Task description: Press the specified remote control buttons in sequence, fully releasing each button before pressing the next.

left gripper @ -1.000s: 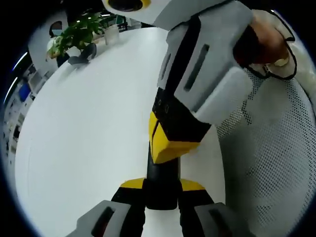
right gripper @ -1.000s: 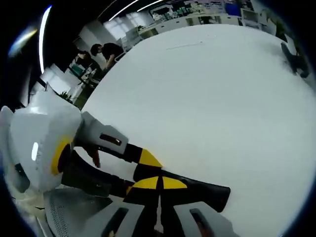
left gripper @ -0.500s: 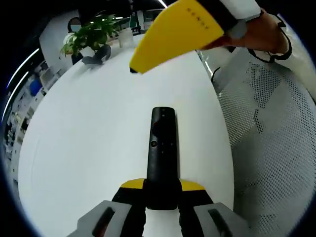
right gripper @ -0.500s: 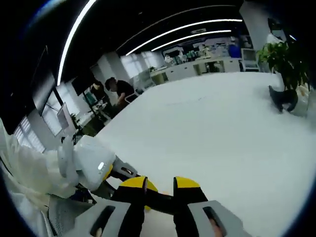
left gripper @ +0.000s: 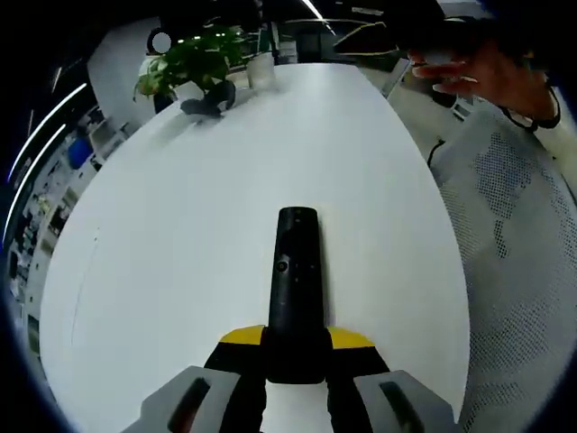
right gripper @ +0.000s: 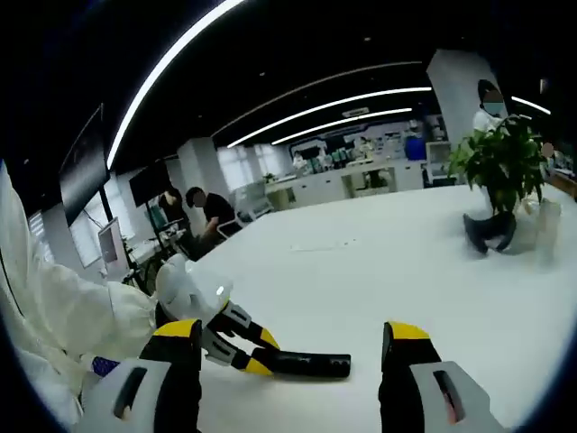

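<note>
A black remote control (left gripper: 296, 275) lies lengthwise over the white table (left gripper: 162, 253), and my left gripper (left gripper: 296, 341) is shut on its near end. In the right gripper view the same remote (right gripper: 306, 363) sticks out of the left gripper (right gripper: 255, 354) just above the table (right gripper: 424, 271). My right gripper (right gripper: 290, 334) hovers above and behind the remote, open, its yellow-tipped jaws wide apart with nothing between them. A person's hand (left gripper: 487, 68) shows at the upper right of the left gripper view.
A potted plant (left gripper: 194, 59) stands at the table's far end, also seen as a plant (right gripper: 500, 162) to the right. A white mesh chair (left gripper: 518, 271) borders the table's right edge. People (right gripper: 206, 209) sit at desks in the background. A white sleeve (right gripper: 54, 307) is at left.
My right gripper has lifted off the remote, pulled back out of the left gripper view, and opened its jaws wide. The left gripper keeps its hold on the remote.
</note>
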### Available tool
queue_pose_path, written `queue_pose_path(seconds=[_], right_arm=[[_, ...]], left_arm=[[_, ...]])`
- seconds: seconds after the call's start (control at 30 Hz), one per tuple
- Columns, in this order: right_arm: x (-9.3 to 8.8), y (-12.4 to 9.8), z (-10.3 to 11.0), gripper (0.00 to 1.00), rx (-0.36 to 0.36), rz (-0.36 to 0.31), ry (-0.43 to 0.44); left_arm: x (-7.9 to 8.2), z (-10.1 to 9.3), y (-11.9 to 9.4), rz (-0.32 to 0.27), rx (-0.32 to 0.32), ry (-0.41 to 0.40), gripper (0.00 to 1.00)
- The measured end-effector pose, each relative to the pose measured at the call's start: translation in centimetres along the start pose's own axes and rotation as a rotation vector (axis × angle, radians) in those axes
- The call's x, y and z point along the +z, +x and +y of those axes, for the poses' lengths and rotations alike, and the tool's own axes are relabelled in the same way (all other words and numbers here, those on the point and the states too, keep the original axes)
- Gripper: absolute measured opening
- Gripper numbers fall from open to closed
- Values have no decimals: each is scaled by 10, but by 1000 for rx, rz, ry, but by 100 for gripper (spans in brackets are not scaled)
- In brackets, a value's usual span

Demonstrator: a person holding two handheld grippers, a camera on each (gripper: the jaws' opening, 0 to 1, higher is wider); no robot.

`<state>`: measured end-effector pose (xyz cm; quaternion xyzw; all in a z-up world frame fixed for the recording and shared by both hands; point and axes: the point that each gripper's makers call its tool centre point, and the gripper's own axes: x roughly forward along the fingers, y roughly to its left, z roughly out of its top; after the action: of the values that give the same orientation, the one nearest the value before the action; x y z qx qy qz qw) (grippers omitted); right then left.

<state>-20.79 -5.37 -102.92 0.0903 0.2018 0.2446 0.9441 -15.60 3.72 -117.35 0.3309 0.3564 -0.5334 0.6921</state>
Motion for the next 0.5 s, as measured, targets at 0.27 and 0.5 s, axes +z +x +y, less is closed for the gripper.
queue_pose_path(seconds=[0.27,0.5], right_arm=[[-16,-13,-11,93,-34,42,-35],[-22,-18,-23,95,-69,65,-47]], left_arm=[[2,46,5,9,35,15,21],[-1,87,15,33,47,36,21]])
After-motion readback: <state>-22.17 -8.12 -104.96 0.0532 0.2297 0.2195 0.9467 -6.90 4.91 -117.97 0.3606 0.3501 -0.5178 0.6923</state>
